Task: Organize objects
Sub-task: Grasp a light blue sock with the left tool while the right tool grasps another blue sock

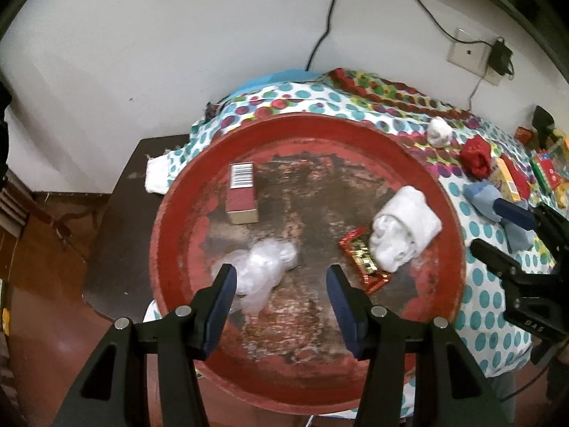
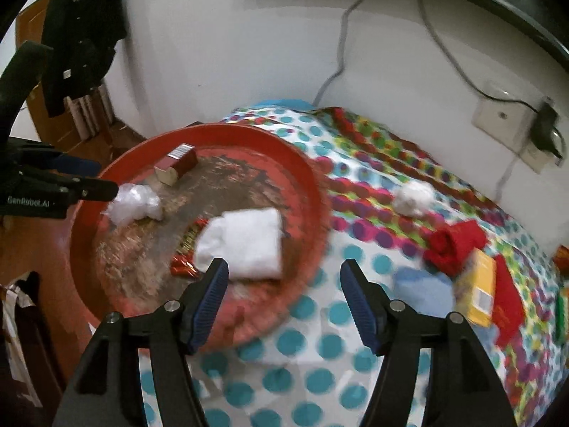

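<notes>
A: Going left to right, what did your left gripper (image 1: 281,279) have?

B: Nothing. Its jaws stood wide, low over the red tray (image 1: 170,213), with the crumpled plastic (image 1: 263,267) just beside the left finger, not pinched.

A: And in the tray itself?

B: You had 4 things there: the maroon box (image 1: 242,194) at the back left, the plastic in front of it, the shiny red wrapper (image 1: 362,259) right of centre, and the white cloth (image 1: 402,227) lying partly over that wrapper.

A: Your right gripper (image 2: 284,277)?

B: Also empty, its jaws apart, hanging over the tray's right rim, with the white cloth just beyond its left finger.

A: What was outside the tray?

B: On the dotted sheet (image 2: 320,377) to the right lay a white wad (image 2: 414,197), a red cloth (image 2: 453,245), a blue cloth (image 2: 421,291), a yellow box (image 2: 476,291) and a red packet (image 2: 506,306), all blurred.
</notes>
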The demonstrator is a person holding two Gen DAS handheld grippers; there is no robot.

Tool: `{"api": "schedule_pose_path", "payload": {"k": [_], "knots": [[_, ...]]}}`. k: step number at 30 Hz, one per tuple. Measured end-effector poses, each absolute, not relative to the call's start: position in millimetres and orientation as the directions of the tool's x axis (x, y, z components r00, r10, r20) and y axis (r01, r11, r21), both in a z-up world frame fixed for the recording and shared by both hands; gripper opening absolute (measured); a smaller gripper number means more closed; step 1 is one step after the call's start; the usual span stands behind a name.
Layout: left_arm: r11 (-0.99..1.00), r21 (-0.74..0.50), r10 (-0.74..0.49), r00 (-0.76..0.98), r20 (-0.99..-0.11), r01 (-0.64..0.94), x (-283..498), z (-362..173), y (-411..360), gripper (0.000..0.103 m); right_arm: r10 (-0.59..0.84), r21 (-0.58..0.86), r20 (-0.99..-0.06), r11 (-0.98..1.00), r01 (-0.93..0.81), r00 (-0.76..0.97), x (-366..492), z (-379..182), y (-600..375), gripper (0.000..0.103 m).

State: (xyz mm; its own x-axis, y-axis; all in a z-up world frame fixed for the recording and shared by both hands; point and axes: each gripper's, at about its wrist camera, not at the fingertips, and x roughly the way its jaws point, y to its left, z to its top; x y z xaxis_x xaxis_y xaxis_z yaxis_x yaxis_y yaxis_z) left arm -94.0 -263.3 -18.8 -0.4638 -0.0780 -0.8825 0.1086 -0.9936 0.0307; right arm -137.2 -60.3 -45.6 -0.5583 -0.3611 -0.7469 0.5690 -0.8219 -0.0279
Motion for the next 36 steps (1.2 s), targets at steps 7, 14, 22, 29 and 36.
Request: {"api": "schedule_pose_path", "payload": {"k": [7,14,22,29,36], "knots": [[-0.999,0.044,-0.04,-0.469,-0.882,0.004,-102,-17,-215,0.054,-0.289,-0.004,-0.742,-0.9,0.436,-0.605,-132,-42,25,0.064],[-0.987,-0.006,0.079,-0.448,-0.891,-0.161,-113,-26,-140,0.054,-0.188,-0.009,-0.761,-0.954,0.3,-0.62,-134,-60,99,0.076],[-0.955,-0.023,0.148,-0.409,-0.9,-0.295,-119,-46,-61,0.054,-0.215,0.04,-0.773,-0.956,0.292,-0.597,-153,-88,105,0.077],[-0.952,-0.006,0.126,-0.373,-0.919,-0.307,-153,-57,-29,0.054,-0.236,0.053,-0.767,-0.95,0.308,-0.597,-168,-104,111,0.038],[-0.943,0.009,0.118,-0.361,-0.925,-0.331,-187,-66,6,0.054,-0.188,0.019,-0.729,-0.967,0.255,-0.658,-166,-101,145,0.035]]}}
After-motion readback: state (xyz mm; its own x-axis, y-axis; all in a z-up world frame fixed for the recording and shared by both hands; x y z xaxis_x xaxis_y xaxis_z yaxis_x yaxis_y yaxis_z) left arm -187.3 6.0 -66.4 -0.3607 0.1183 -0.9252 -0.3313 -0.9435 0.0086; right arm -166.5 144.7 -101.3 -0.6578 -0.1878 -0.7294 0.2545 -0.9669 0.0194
